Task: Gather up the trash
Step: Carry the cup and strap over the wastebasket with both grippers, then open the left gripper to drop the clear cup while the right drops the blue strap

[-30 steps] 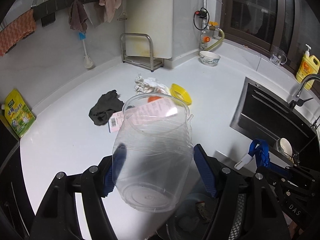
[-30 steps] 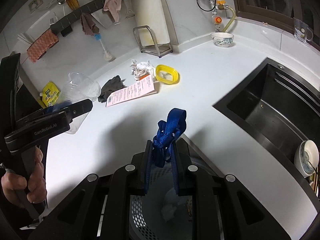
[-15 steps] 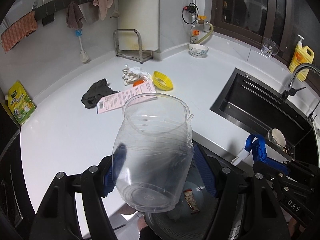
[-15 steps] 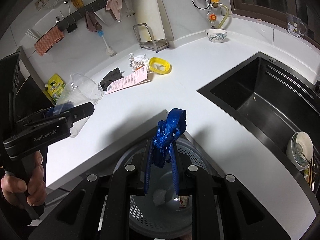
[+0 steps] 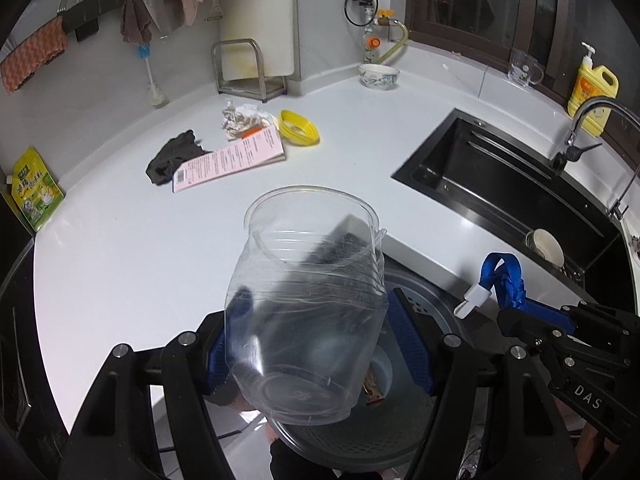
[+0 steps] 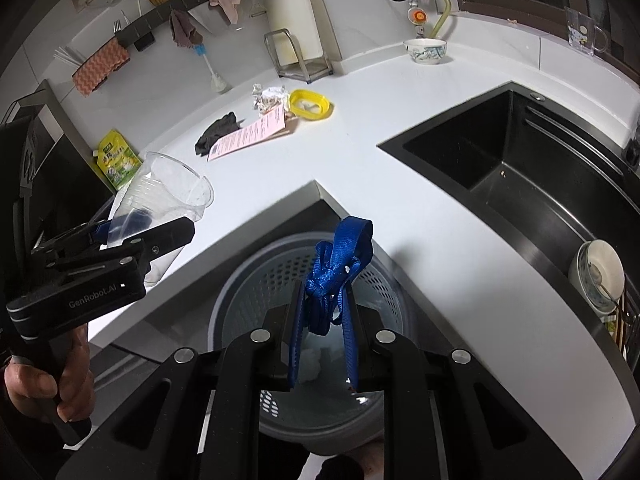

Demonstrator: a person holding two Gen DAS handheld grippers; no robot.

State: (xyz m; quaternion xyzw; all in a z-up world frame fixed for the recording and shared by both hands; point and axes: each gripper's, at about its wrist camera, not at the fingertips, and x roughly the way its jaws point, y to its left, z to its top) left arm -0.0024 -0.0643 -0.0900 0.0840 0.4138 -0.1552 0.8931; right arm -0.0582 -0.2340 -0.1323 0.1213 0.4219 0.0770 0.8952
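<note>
My left gripper [image 5: 316, 324] is shut on a clear plastic jar [image 5: 308, 300], holding it upright over the near edge of a grey perforated trash basket [image 5: 360, 436]. The jar also shows in the right wrist view [image 6: 168, 200]. My right gripper [image 6: 324, 312] is shut on a knotted blue strap [image 6: 336, 268], held above the basket [image 6: 236, 312], which has some scraps inside. On the white counter lie a pink leaflet [image 5: 232, 160], a crumpled wrapper [image 5: 242, 118], a dark rag [image 5: 172, 156] and a yellow lid [image 5: 300, 128].
A black sink [image 5: 500, 184] with a tap is set in the counter at right. A bowl [image 5: 378, 76], a metal rack [image 5: 248, 68], a yellow pouch [image 5: 34, 188] and a soap bottle [image 5: 592, 88] stand along the walls. The basket sits below the counter corner.
Both grippers have pulled back from the counter and now hang over the trash basket, each still holding its item. The counter items look farther away.
</note>
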